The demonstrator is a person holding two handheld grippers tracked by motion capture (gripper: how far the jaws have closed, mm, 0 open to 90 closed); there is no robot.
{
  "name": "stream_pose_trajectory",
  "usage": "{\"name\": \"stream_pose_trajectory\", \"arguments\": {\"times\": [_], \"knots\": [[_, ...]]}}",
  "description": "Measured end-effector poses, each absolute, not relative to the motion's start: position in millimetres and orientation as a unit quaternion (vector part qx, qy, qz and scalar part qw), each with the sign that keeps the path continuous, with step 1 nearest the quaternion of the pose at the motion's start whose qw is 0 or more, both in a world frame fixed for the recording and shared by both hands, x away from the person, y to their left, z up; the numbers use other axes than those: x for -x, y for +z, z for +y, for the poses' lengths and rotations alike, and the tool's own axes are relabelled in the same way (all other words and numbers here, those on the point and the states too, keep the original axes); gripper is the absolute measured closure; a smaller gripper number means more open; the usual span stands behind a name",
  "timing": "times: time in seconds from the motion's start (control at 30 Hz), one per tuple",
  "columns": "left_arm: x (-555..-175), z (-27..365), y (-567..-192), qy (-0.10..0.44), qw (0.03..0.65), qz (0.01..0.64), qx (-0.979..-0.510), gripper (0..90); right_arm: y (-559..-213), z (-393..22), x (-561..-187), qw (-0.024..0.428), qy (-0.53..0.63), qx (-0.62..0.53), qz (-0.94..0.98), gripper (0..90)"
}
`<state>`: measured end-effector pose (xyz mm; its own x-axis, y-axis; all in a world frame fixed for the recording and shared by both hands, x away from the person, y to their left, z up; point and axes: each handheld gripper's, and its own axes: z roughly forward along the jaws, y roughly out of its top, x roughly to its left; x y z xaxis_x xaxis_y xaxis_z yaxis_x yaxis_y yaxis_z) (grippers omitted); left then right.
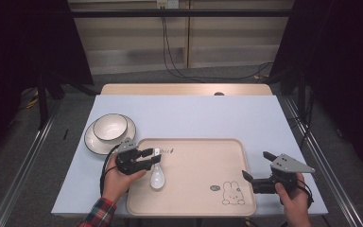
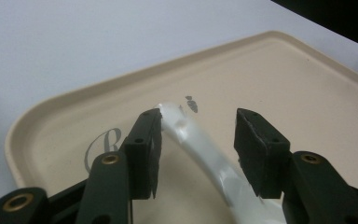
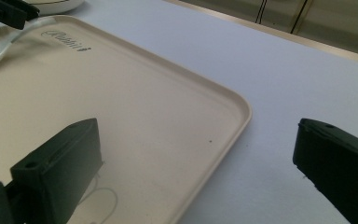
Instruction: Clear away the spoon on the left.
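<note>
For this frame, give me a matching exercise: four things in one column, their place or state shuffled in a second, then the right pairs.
Things:
1. white spoon
2. bowl
3. left tool
4. right tool

Places or states:
A. sits on the plate, off the tray
B. jaws wide open, astride the tray's right edge
C. lies on the tray's left part
D. jaws either side of the spoon's handle, not pressing on it

Pairs: 1-C, 2-A, 3-D, 4-B
</note>
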<state>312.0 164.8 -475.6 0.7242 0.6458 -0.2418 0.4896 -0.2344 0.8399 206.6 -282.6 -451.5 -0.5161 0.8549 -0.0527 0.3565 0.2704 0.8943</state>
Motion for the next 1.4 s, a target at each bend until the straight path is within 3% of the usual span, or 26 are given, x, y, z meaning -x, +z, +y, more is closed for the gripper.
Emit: {"name": "stream_pose_trajectory", "arguments": {"times": [0.73, 1.1, 1.4], "knots": [[-310.3, 168.2, -473.7, 0.078, 0.508, 0.374, -0.772, 42.8, -452.4, -281.9, -208.8, 0.279, 0.447, -0.402, 0.749, 0.7], [-303.9, 176.0, -469.3, 0.08, 0.519, 0.379, -0.762, 25.0, -453.7, -279.3, -211.7, 0.278, 0.444, -0.404, 0.75, 0.8], [-297.4, 182.6, -461.7, 0.093, 0.524, 0.367, -0.763, 21.7, -451.5, -282.2, -205.4, 0.278, 0.447, -0.409, 0.746, 0.8]]}}
